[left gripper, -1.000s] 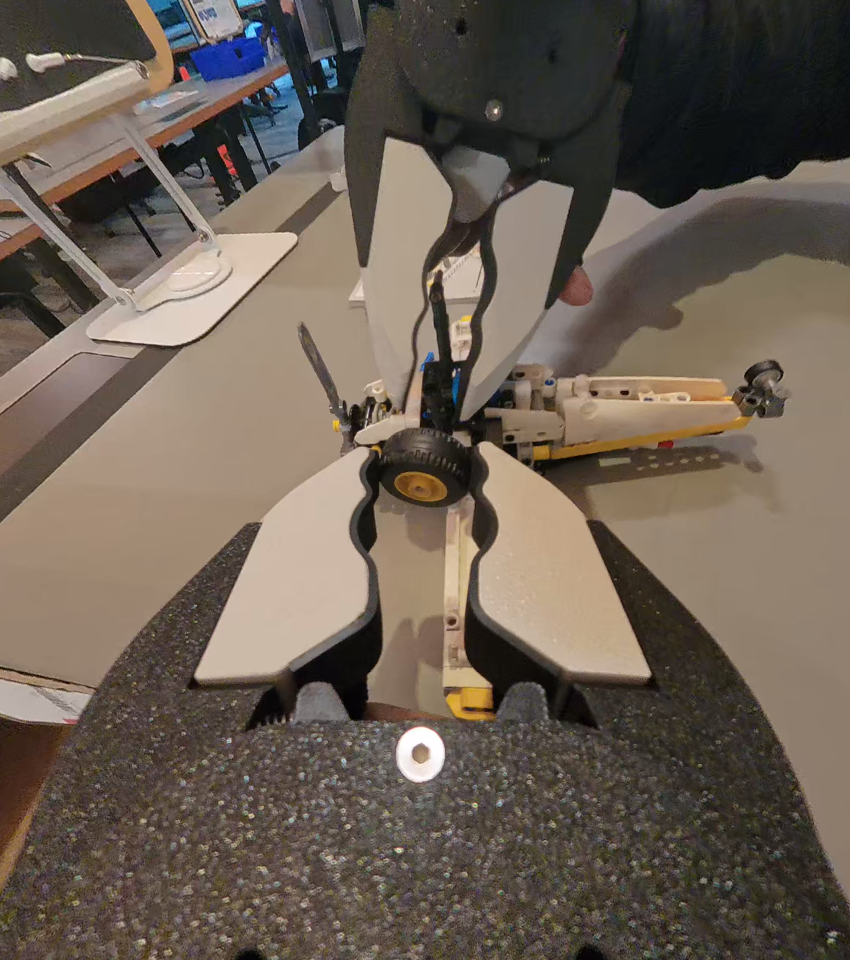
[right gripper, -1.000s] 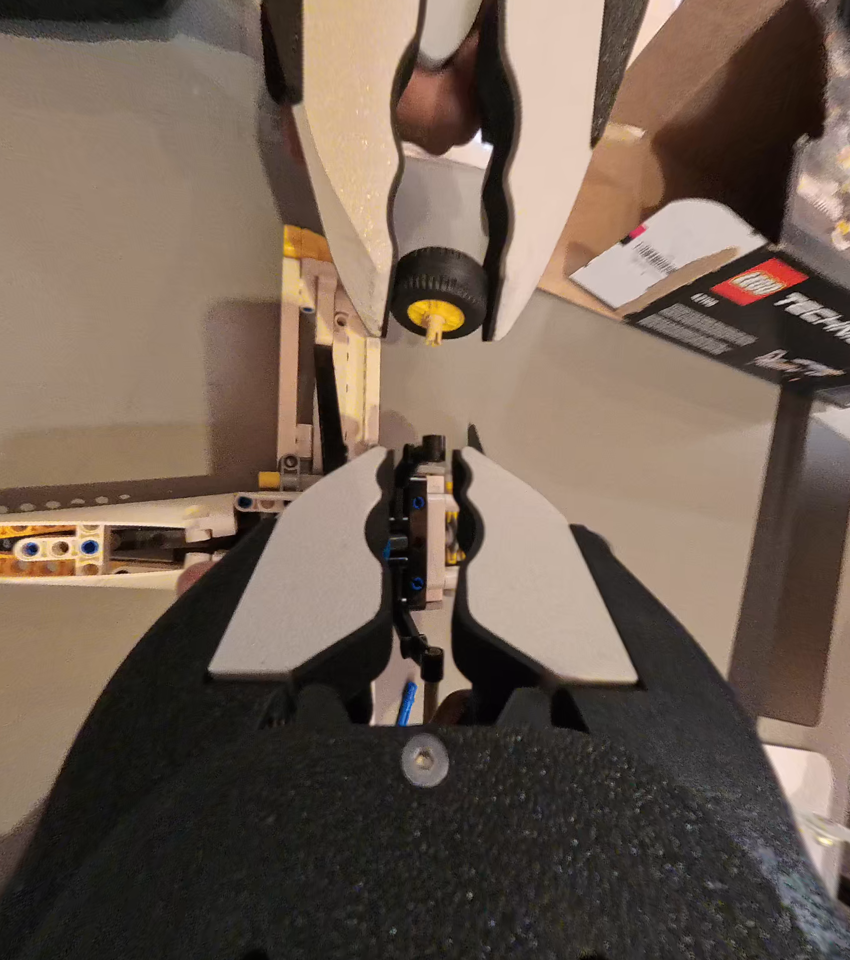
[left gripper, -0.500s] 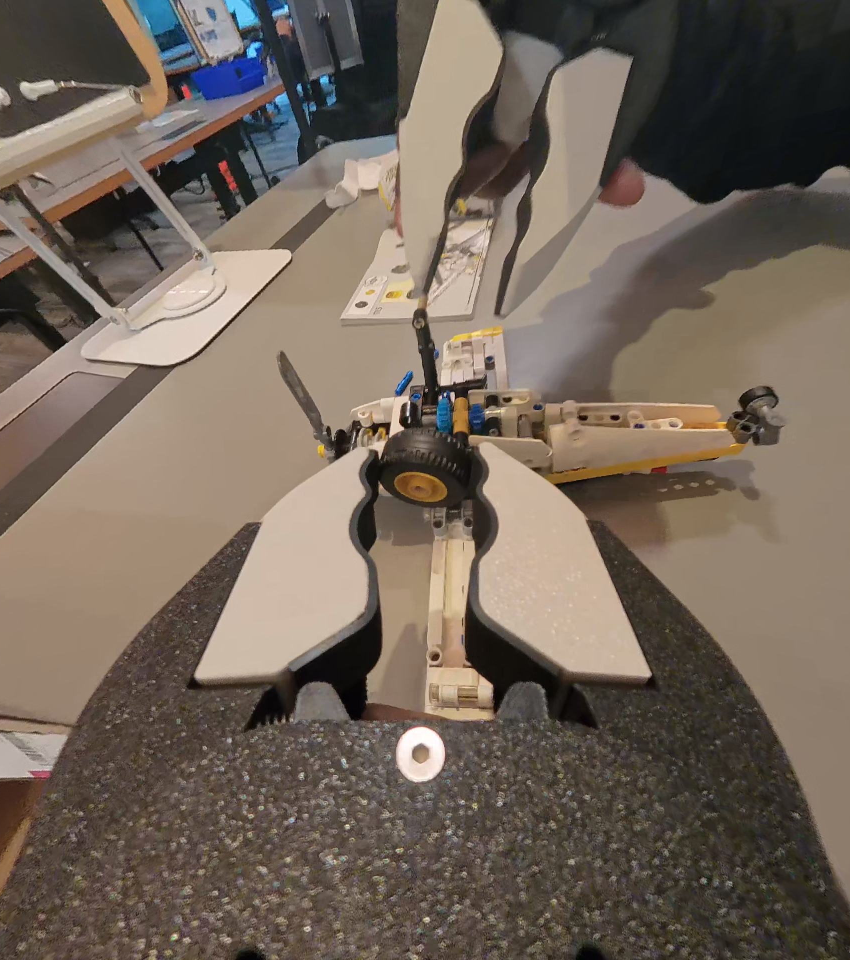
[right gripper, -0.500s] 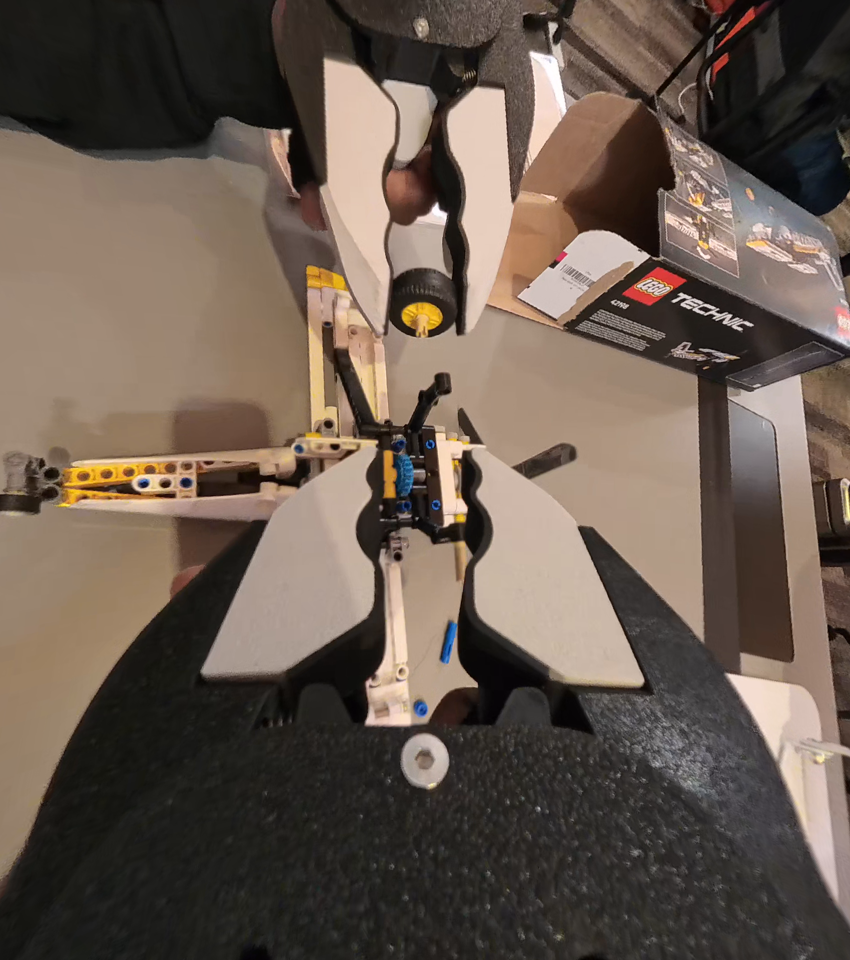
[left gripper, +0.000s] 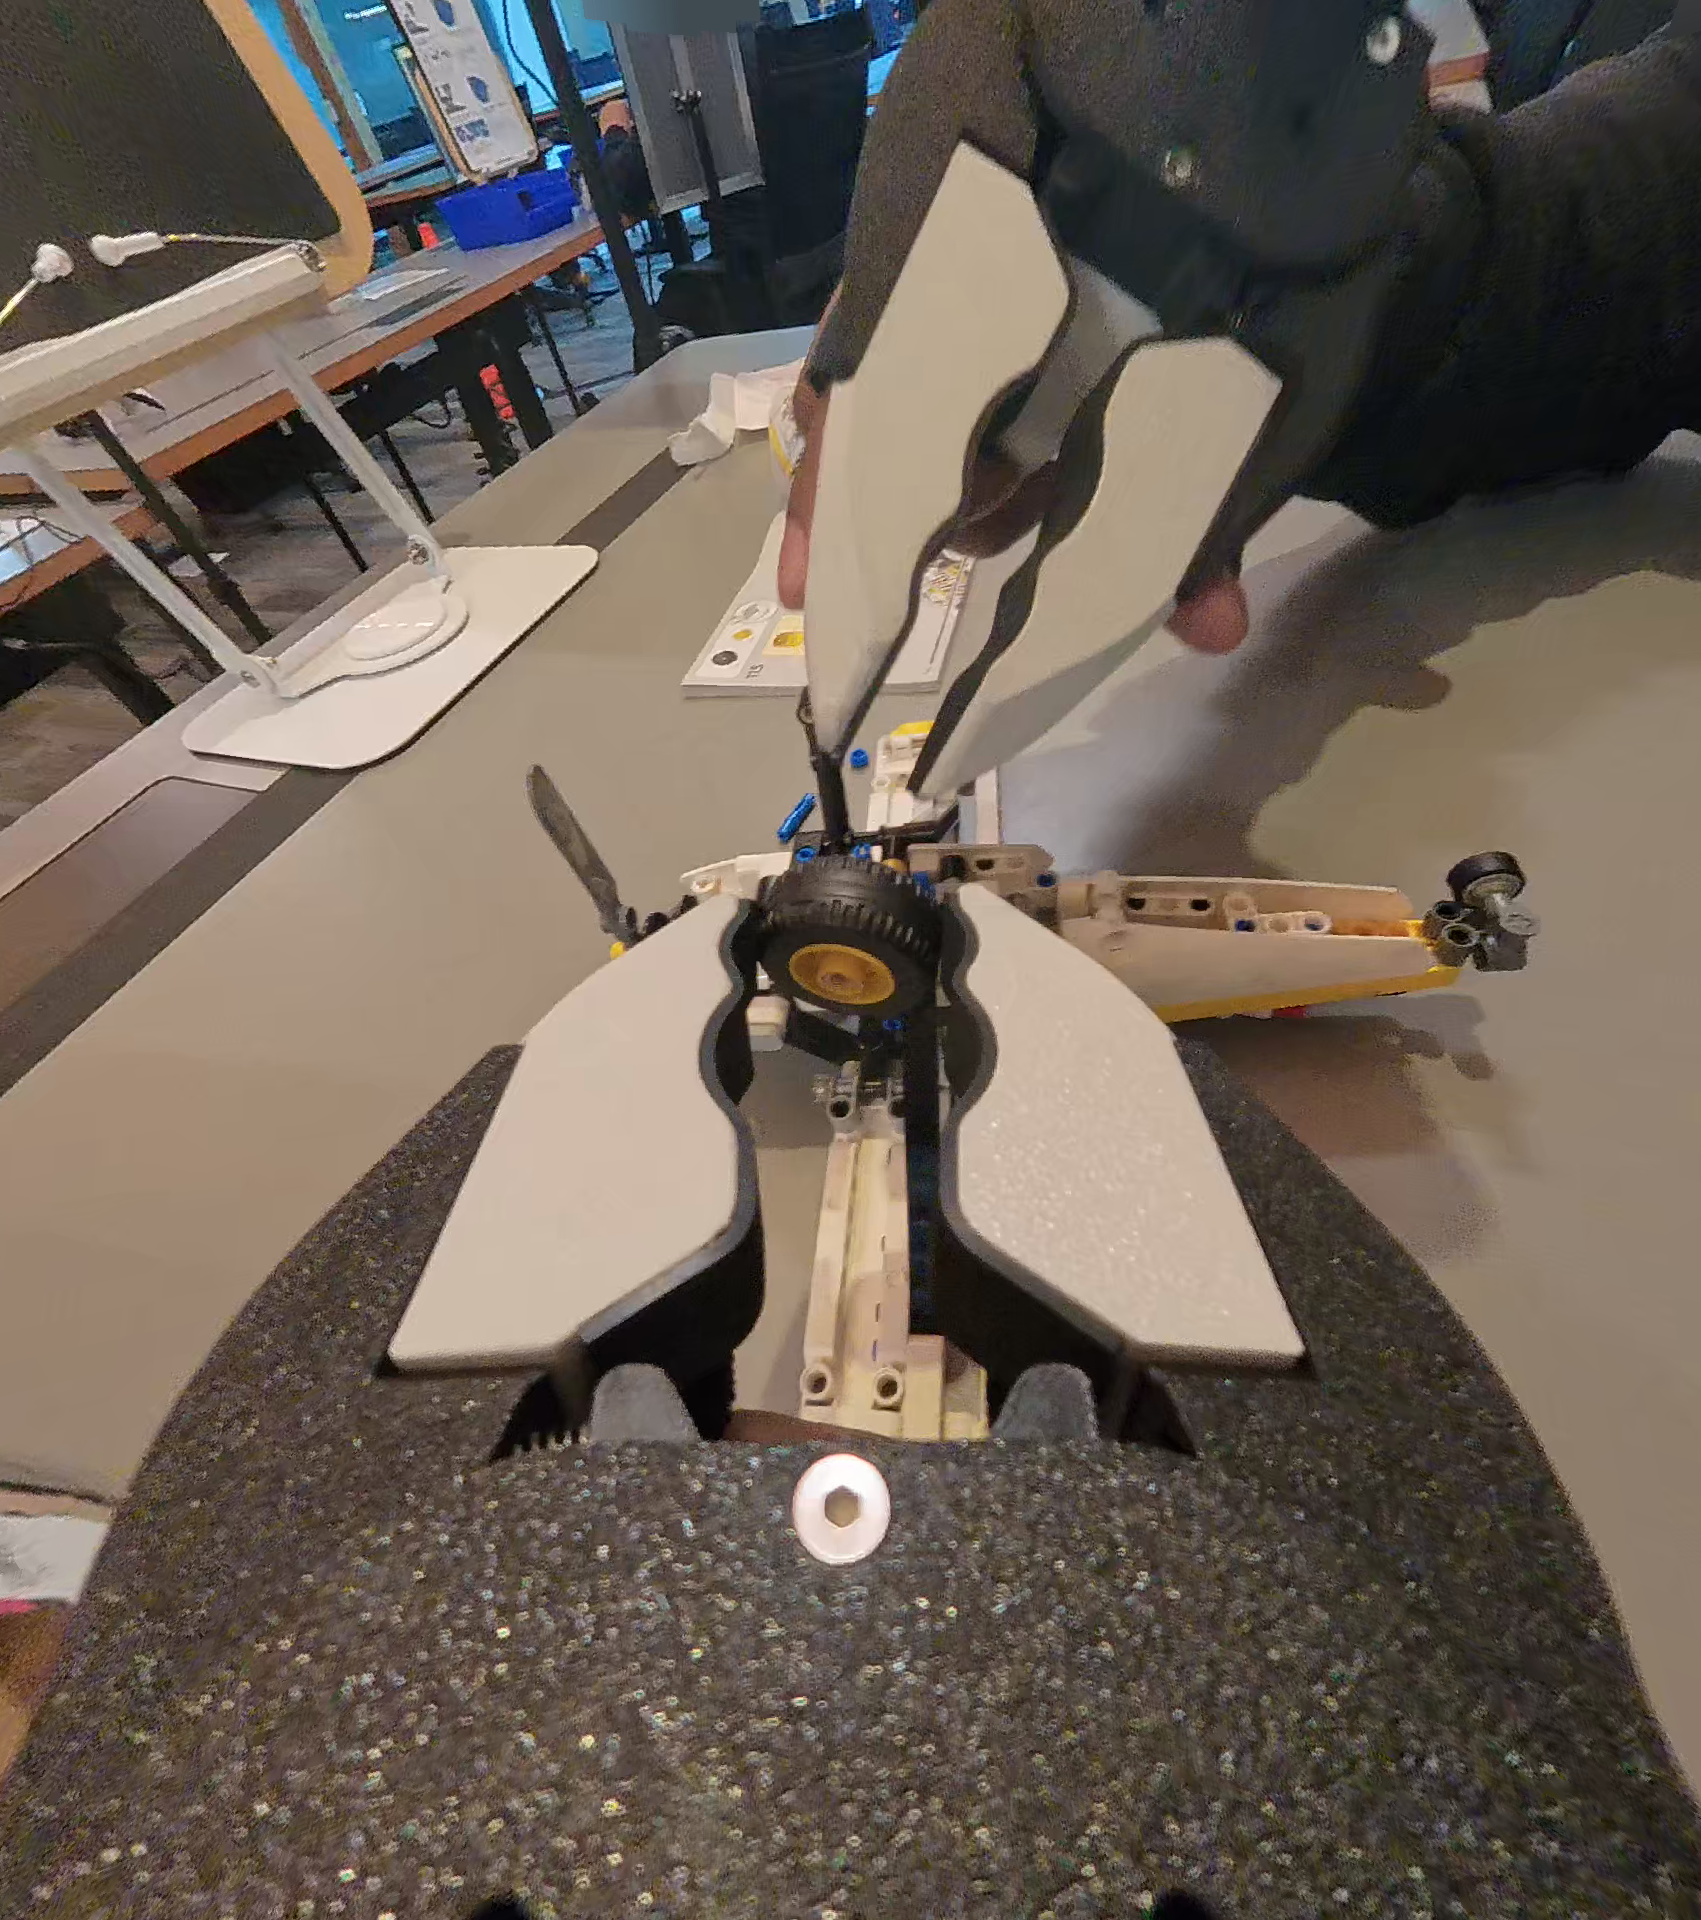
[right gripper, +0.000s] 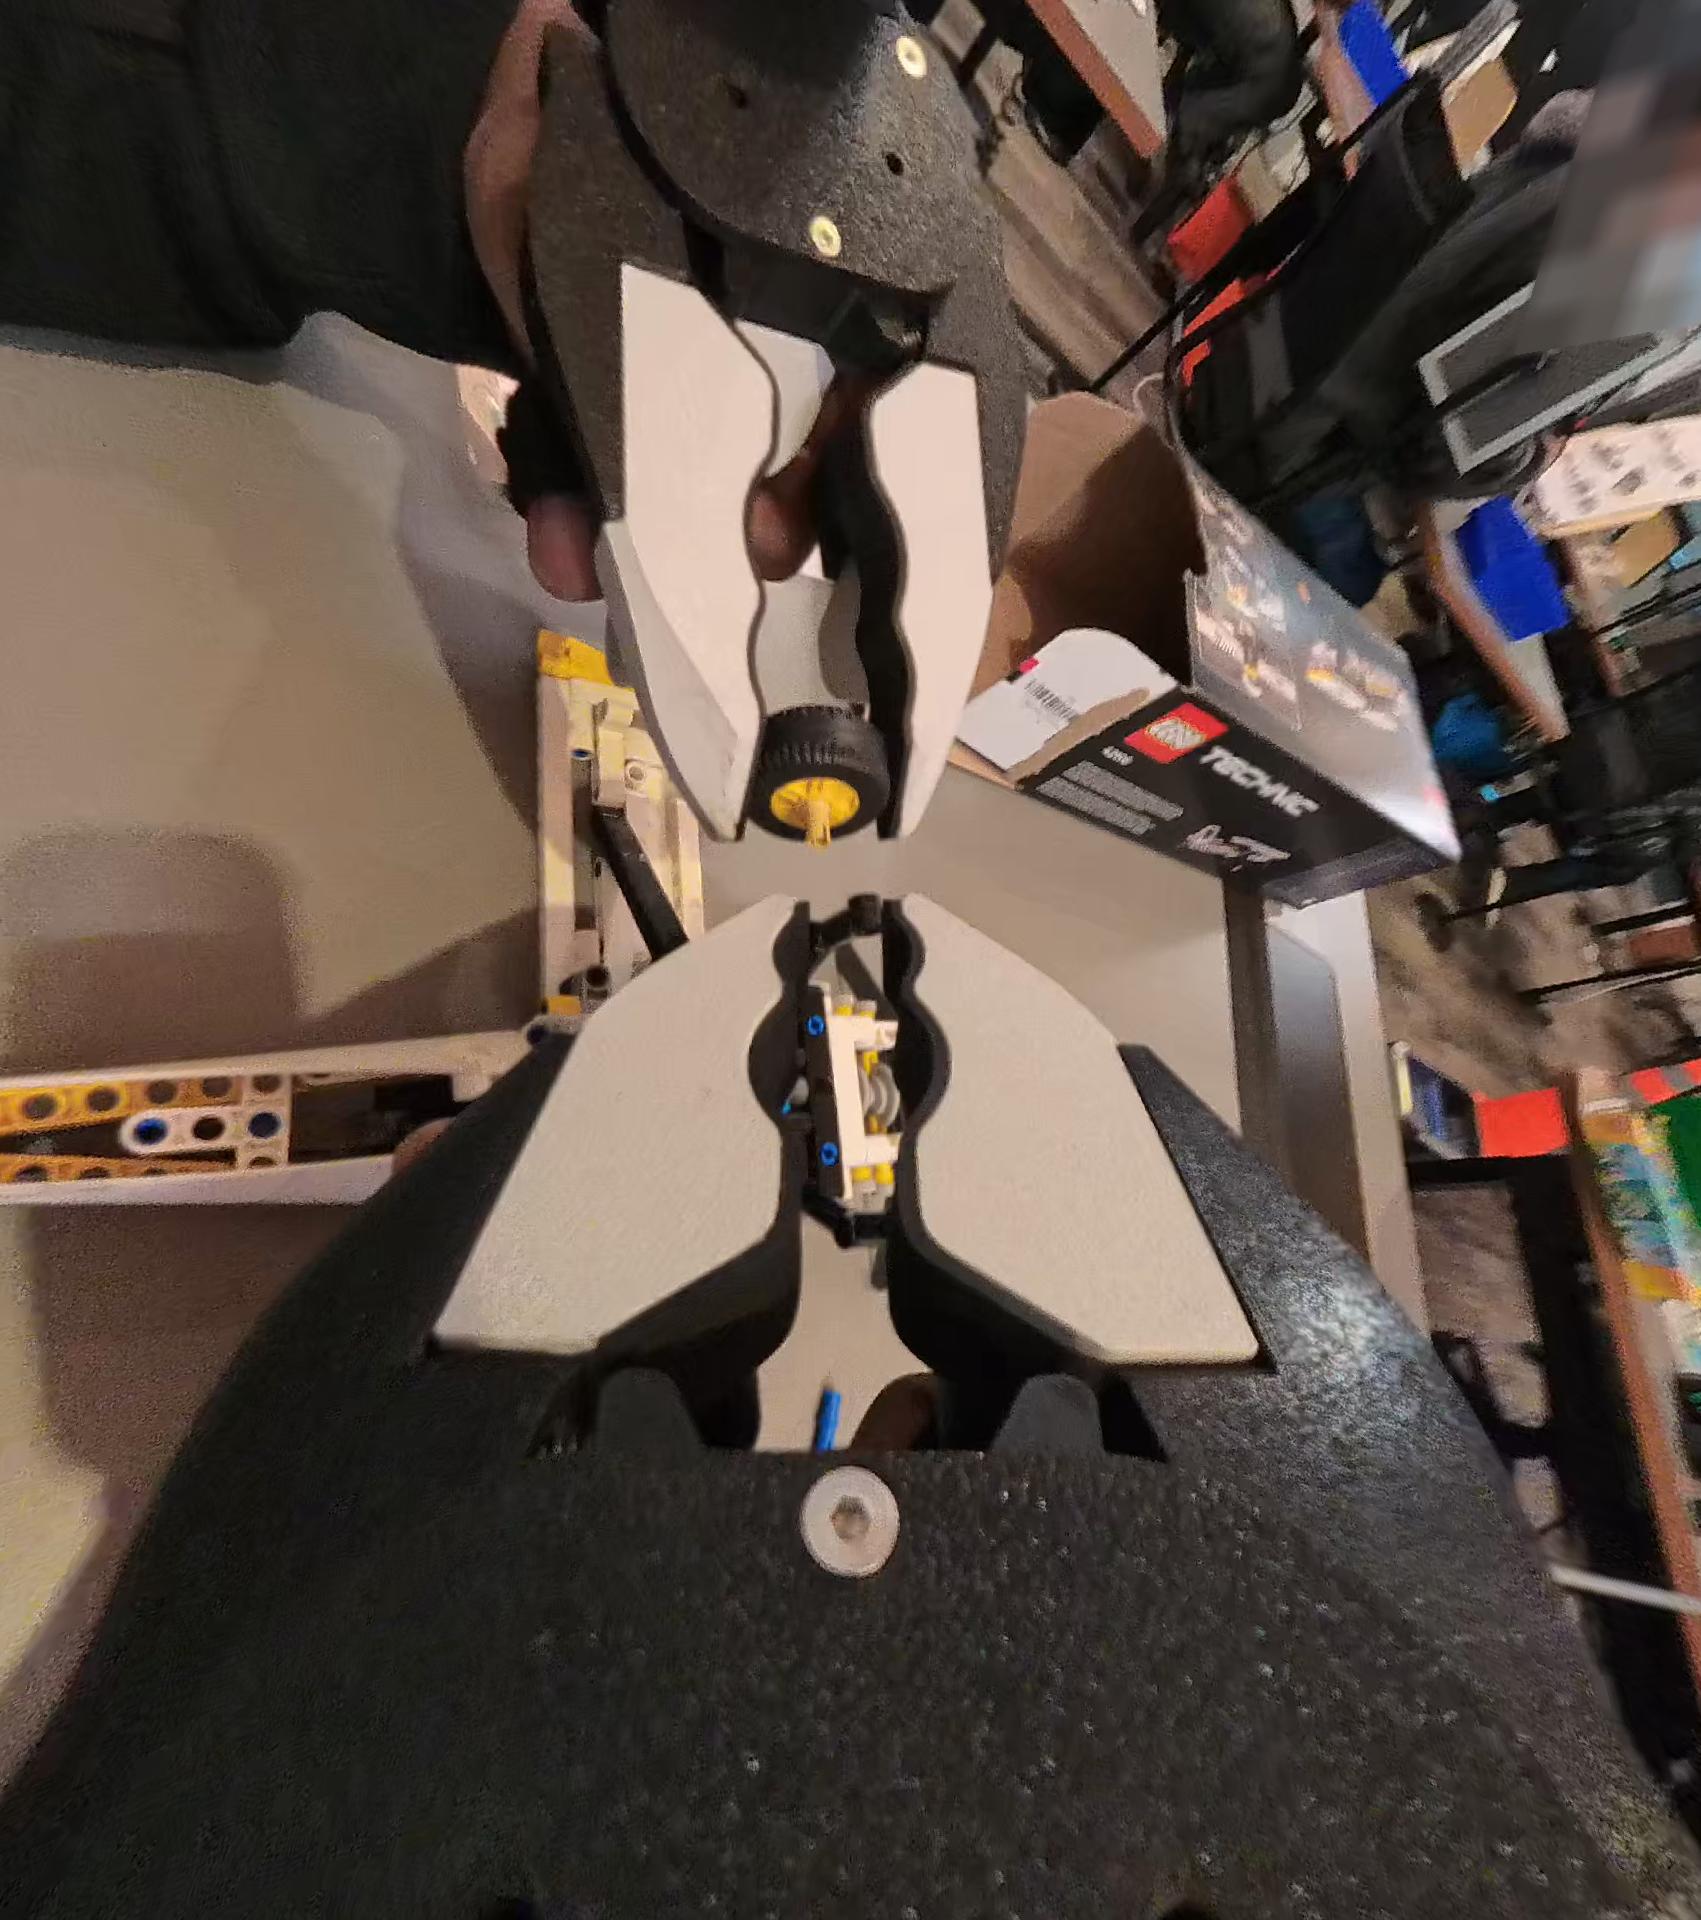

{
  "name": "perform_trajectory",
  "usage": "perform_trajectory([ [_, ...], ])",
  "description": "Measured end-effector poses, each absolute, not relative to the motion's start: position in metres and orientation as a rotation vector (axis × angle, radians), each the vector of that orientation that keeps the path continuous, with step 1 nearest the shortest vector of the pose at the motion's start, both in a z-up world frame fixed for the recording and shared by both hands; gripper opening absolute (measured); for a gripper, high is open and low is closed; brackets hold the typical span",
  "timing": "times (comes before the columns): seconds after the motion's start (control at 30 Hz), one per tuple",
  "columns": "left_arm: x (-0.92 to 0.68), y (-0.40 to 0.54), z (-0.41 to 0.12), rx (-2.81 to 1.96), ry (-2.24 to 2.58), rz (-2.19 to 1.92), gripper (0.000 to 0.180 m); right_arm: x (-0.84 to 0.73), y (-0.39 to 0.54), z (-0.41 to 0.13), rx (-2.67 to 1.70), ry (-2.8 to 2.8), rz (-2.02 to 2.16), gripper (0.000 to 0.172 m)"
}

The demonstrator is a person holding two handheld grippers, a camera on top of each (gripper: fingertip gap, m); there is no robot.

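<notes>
My left gripper is shut on a black wheel with a yellow hub, held just above a white and yellow brick-built plane on the grey table. The wheel also shows in the right wrist view, with a yellow axle stub poking from it. My right gripper points down at the plane's middle. A thin black strut rises from the plane between its fingertips. The strut's knob touches one pad, and a gap shows to the other. A white wing lies under my left fingers.
A grey propeller sticks up at the plane's nose. An instruction booklet and a white stand base lie beyond. An open cardboard set box sits at the table's edge. A loose blue pin lies under my right gripper. The tips of both grippers are at nearly the same place. From the left gripper's tips to the white wing is close to 9 cm. My right wrist view looks at it from another angle.
My right gripper let go of the plane's middle, rose and opened wide, then came back down and narrowed around the black strut. My left gripper kept its hold on the wheel.
</notes>
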State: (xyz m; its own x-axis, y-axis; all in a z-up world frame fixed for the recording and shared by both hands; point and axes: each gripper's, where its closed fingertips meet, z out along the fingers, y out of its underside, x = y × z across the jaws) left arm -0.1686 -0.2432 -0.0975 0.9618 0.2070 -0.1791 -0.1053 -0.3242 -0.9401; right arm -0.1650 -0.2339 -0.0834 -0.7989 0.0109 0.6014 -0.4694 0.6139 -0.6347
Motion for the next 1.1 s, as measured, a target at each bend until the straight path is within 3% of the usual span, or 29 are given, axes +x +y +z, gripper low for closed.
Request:
perform_trajectory([
  [0.23,-0.158,-0.236,-0.095,-1.862,-0.031,0.267,0.034,-0.158,-0.248,-0.092,0.454,-2.217,1.07,0.005],
  [0.7,-0.144,-0.233,-0.099,-1.862,0.038,0.152,0.034,-0.144,-0.24,-0.097,0.427,-2.211,1.176,0.005],
  [1.1,-0.165,-0.257,-0.114,-1.968,-0.089,0.223,0.034,-0.163,-0.168,-0.09,0.235,-2.228,1.232,0.004],
])
